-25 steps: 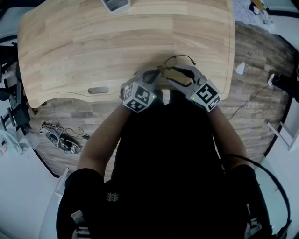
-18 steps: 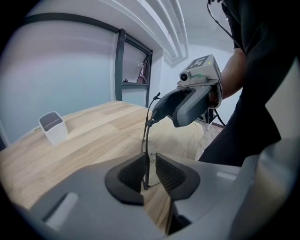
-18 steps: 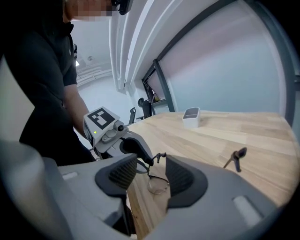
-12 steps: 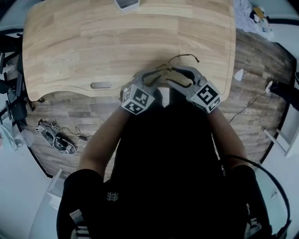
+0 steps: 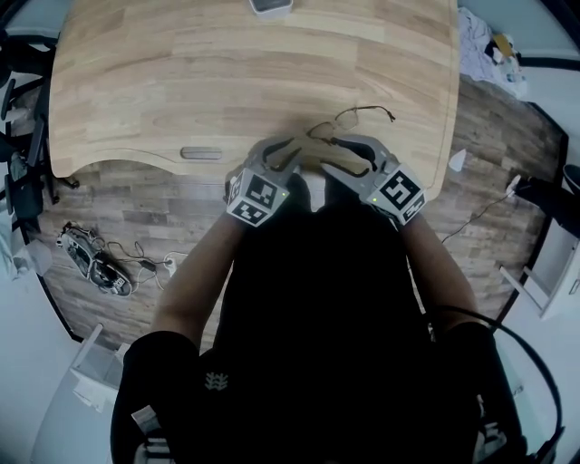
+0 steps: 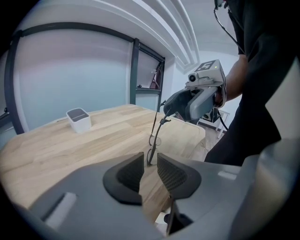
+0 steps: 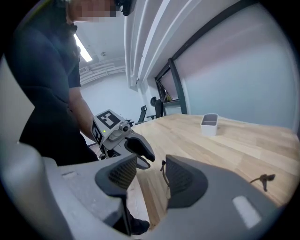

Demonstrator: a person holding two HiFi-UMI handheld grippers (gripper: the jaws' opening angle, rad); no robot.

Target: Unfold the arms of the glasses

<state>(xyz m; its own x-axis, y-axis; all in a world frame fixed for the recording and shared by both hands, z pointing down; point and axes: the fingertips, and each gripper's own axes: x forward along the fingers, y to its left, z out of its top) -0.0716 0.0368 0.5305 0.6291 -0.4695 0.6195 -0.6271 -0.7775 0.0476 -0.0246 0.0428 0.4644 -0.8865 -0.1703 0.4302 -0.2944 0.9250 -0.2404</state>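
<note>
While both claws are parked at the near edge of the wooden table (image 5: pixel 181 82), the glasses (image 5: pixel 358 116) sit right at their tips, just past them at about 12 o'clock in the head view. One thin arm pokes out toward 3 o'clock.

The left gripper (image 5: pixel 294 149) comes in from 7 o'clock. In its own view, its jaws (image 6: pixel 150 164) are squeezed down to a narrow slot. The wire frame of the glasses (image 6: pixel 152 140) runs straight into that slot, so it looks pinched there. From there the frame leads away to the right gripper (image 6: pixel 174 107), whose dark fingertip sits right at the hinge end.

The right gripper (image 5: pixel 340 152) comes in from 5 o'clock. Its jaws (image 7: pixel 151 171) are spread noticeably wider. A thin bit of the glasses (image 7: pixel 164 171) stands in the gap close to one pad, but I can't tell if it actually touches. The left gripper (image 7: pixel 138 147) is just beyond it at 11 o'clock, nearly nose to nose.

Other stuff: there's a small white container (image 5: pixel 270 5) at the far edge of the table, 12 o'clock from everything. A tangle of cables (image 5: pixel 95 263) lies on the floor out at 9 o'clock.
</note>
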